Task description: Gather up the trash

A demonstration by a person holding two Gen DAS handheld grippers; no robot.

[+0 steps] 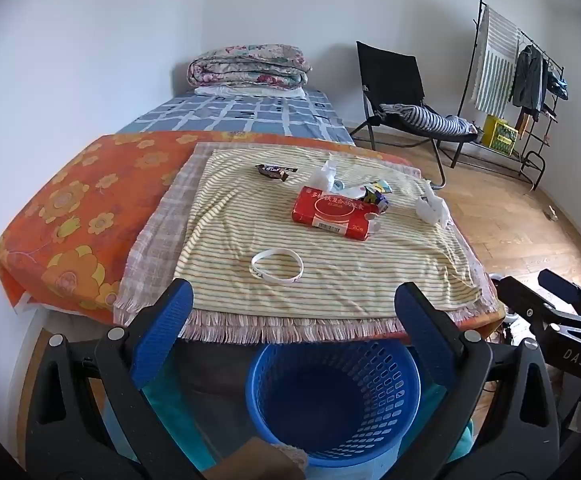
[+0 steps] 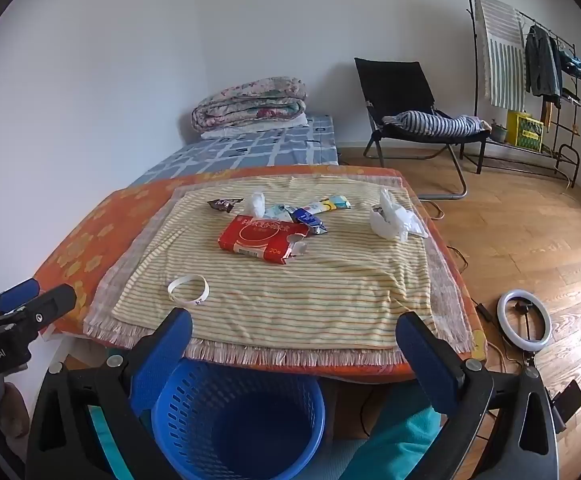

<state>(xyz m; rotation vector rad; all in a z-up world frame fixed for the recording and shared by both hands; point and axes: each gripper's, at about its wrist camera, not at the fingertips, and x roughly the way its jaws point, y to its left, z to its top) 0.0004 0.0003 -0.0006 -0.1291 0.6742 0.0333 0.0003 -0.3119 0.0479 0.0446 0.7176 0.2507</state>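
Note:
Trash lies on a table under a yellow striped cloth (image 1: pixel 330 264): a red carton (image 1: pixel 332 213) (image 2: pixel 262 237), a dark candy wrapper (image 1: pixel 273 171) (image 2: pixel 223 203), a white ring band (image 1: pixel 277 266) (image 2: pixel 188 289), crumpled white tissue (image 1: pixel 324 176) (image 2: pixel 256 202), coloured wrappers (image 1: pixel 376 195) (image 2: pixel 310 216) and a white plastic bag (image 1: pixel 432 204) (image 2: pixel 394 218). An empty blue mesh bin (image 1: pixel 332 400) (image 2: pixel 238 420) stands on the floor below the near table edge. My left gripper (image 1: pixel 294 312) and right gripper (image 2: pixel 294 344) hang open above the bin, short of the table, holding nothing.
An orange flowered cloth (image 1: pixel 90 216) covers the table's left side. Behind is a bed (image 1: pixel 242 114) with a folded quilt (image 1: pixel 248 66). A black chair (image 1: pixel 402 96), a clothes rack (image 1: pixel 522 80) and a ring light (image 2: pixel 524 320) on the wood floor stand to the right.

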